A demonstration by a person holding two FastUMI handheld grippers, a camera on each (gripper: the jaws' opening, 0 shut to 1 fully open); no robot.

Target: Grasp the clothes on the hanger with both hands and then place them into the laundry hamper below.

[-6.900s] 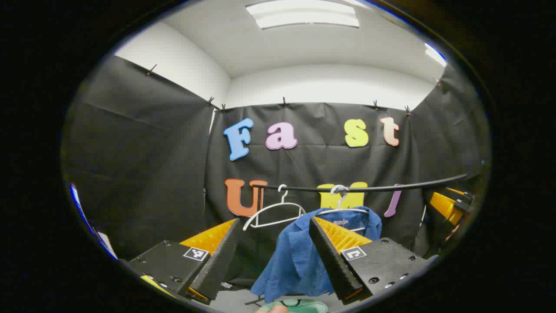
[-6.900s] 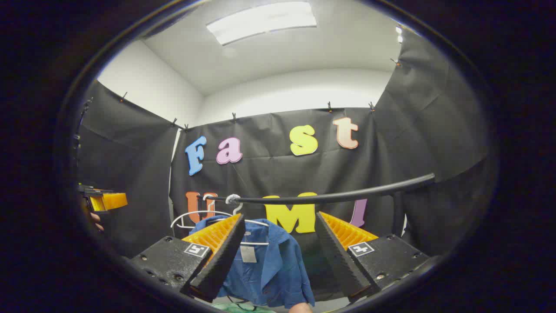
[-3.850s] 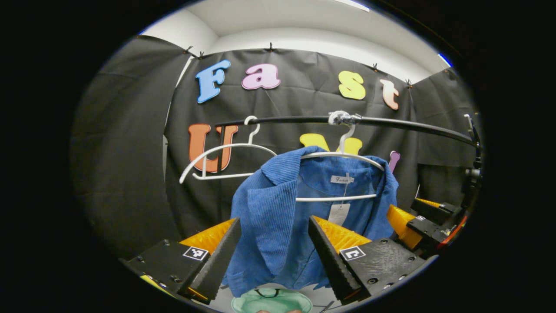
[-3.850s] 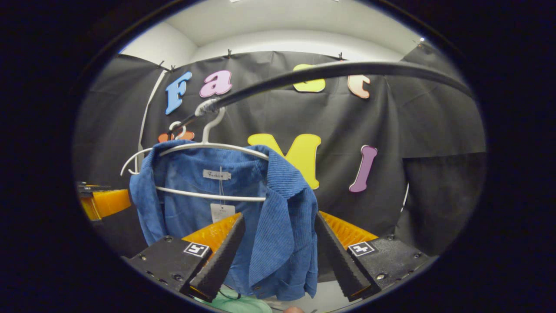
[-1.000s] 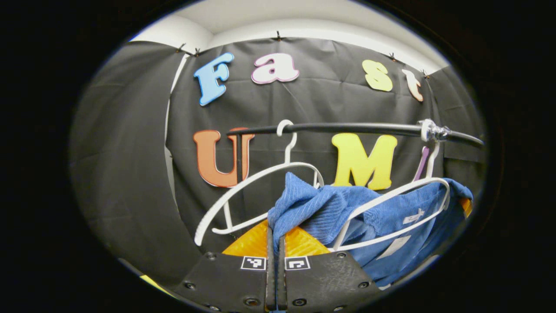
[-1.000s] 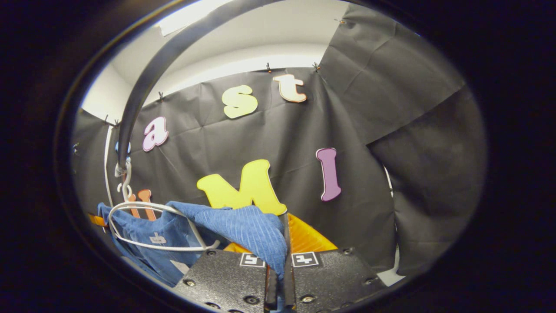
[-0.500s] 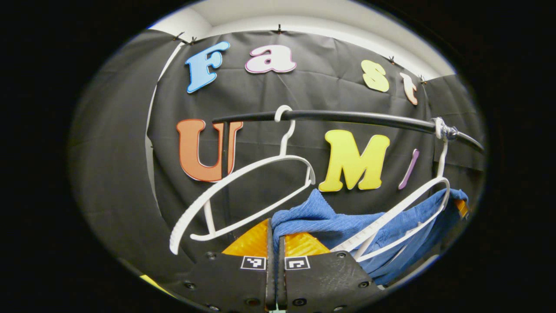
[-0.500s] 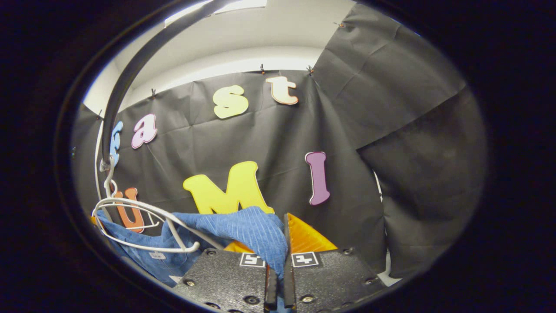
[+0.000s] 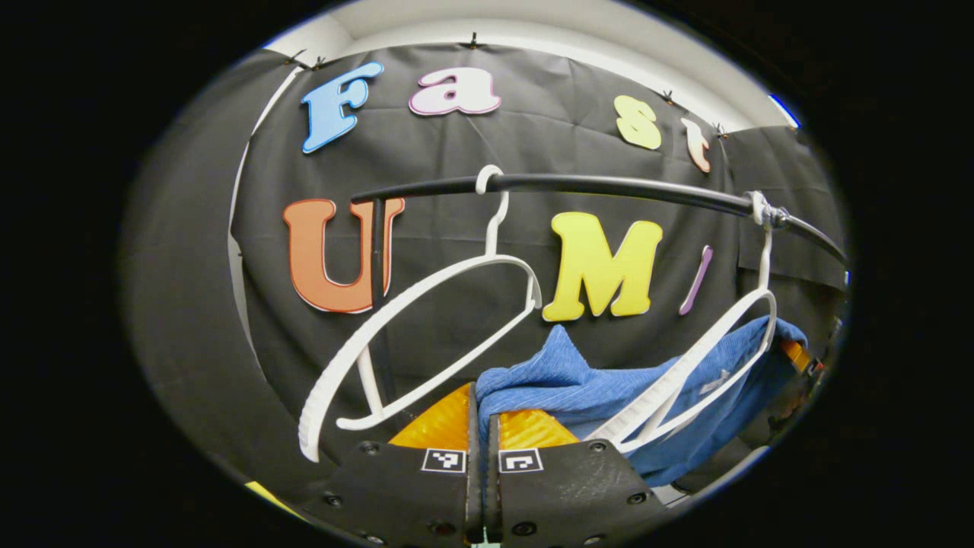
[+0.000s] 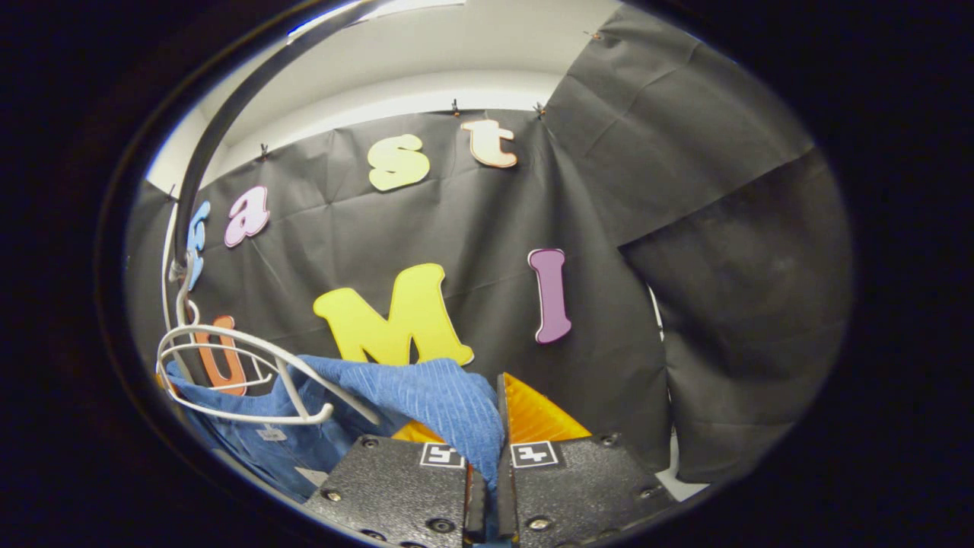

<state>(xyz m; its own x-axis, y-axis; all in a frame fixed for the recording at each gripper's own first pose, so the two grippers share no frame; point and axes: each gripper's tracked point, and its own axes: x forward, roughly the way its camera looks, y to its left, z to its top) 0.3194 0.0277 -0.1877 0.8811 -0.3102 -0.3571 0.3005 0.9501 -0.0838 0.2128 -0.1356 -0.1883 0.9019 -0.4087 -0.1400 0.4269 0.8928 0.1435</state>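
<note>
A blue corduroy shirt [image 9: 609,388] is stretched sideways between both grippers. In the left gripper view my left gripper [image 9: 481,415] is shut on one bunched shoulder of it, while the rest runs right over a white hanger [image 9: 711,358] that hangs from the black rail [image 9: 609,186]. In the right gripper view my right gripper [image 10: 498,426] is shut on the other shoulder of the shirt [image 10: 411,396], and the white hanger [image 10: 228,373] lies at the far left, partly out of the cloth. The hamper is hidden.
A second, bare white hanger [image 9: 426,335] hangs tilted from the rail, just left of my left gripper. The rail's upright post [image 9: 377,289] stands behind it. In the right gripper view the black rail [image 10: 228,129] curves overhead at the upper left.
Both grippers, open around the hanging shirt seconds ago, have shut on its shoulders. Over the last second the shirt has been pulled lower and wider, slipping off the hanger, which has tilted.
</note>
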